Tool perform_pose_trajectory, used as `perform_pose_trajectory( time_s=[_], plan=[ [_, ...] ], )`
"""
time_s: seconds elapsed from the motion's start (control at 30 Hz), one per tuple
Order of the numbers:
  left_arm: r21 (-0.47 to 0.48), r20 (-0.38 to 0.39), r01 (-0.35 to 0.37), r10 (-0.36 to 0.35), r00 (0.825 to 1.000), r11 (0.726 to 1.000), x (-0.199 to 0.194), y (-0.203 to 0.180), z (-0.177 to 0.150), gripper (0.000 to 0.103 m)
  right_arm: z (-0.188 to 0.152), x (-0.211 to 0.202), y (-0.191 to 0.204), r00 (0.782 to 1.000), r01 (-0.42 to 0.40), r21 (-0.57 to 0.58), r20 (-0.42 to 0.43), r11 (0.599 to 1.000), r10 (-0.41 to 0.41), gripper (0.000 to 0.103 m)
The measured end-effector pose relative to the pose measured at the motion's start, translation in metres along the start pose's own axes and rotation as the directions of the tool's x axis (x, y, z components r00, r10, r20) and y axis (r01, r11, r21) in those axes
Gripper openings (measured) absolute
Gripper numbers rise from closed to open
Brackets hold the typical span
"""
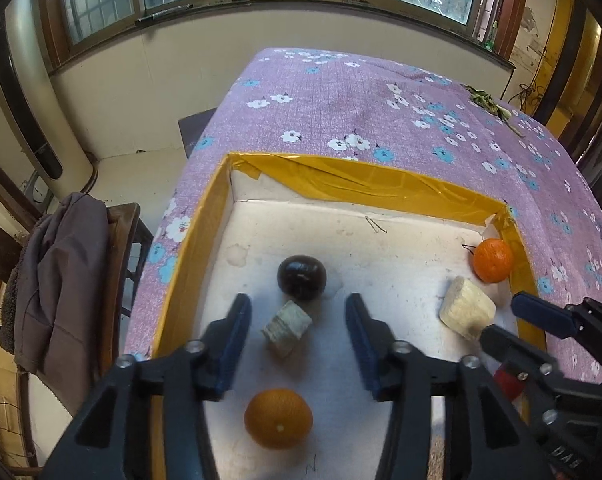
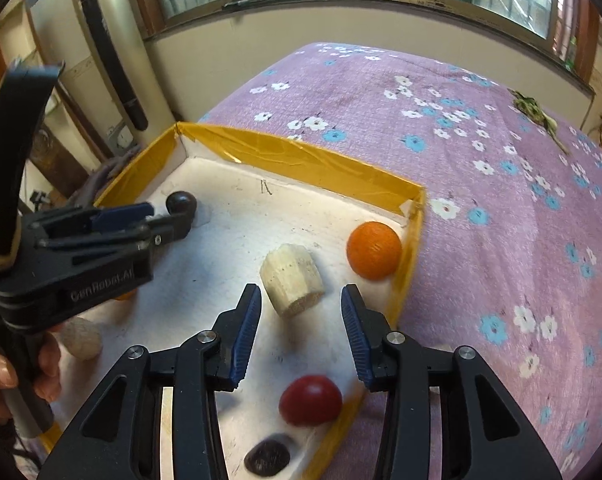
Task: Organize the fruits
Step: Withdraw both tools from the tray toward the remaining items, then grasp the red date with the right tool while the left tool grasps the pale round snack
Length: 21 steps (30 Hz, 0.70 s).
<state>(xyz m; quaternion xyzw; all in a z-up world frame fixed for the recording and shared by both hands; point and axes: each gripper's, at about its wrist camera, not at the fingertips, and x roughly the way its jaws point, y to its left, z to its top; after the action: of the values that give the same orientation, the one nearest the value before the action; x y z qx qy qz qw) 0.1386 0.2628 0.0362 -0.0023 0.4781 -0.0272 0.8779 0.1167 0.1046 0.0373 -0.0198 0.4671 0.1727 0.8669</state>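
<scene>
Both grippers, left (image 1: 297, 320) and right (image 2: 301, 312), hang wide open and empty; the left should drop squarely astride the pale chunk (image 1: 287, 328) before closing.

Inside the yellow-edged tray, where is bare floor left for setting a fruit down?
Free: the tray's far-left floor, between the back wall and the dark fruit. Also the middle, between that fruit and the right corncob piece. Crowded: the near end and the right corner around the orange.
</scene>
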Motion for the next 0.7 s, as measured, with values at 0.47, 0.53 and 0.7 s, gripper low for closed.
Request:
perform_pose_trajectory(
  time_s=[0.47,0.53,0.7],
  plan=[
    [-0.014,0.065,-0.045,0.046,0.997,0.999,-0.047,-0.013,-0.031,0.076,-0.059,-0.075,-0.019,0.999,-0.004,0.006,0.052,1.0,0.004,0.041],
    [-0.022,0.074,-0.056,0.057,0.996,0.998,-0.057,-0.019,-0.042,0.079,-0.07,-0.084,-0.027,0.998,0.003,0.005,0.058,1.0,-0.003,0.041],
    [-0.032,0.073,-0.055,0.058,0.996,0.998,-0.074,-0.037,-0.066,0.079,-0.1,-0.094,-0.047,0.999,-0.004,-0.015,0.043,1.0,0.004,0.042]
  ],
)
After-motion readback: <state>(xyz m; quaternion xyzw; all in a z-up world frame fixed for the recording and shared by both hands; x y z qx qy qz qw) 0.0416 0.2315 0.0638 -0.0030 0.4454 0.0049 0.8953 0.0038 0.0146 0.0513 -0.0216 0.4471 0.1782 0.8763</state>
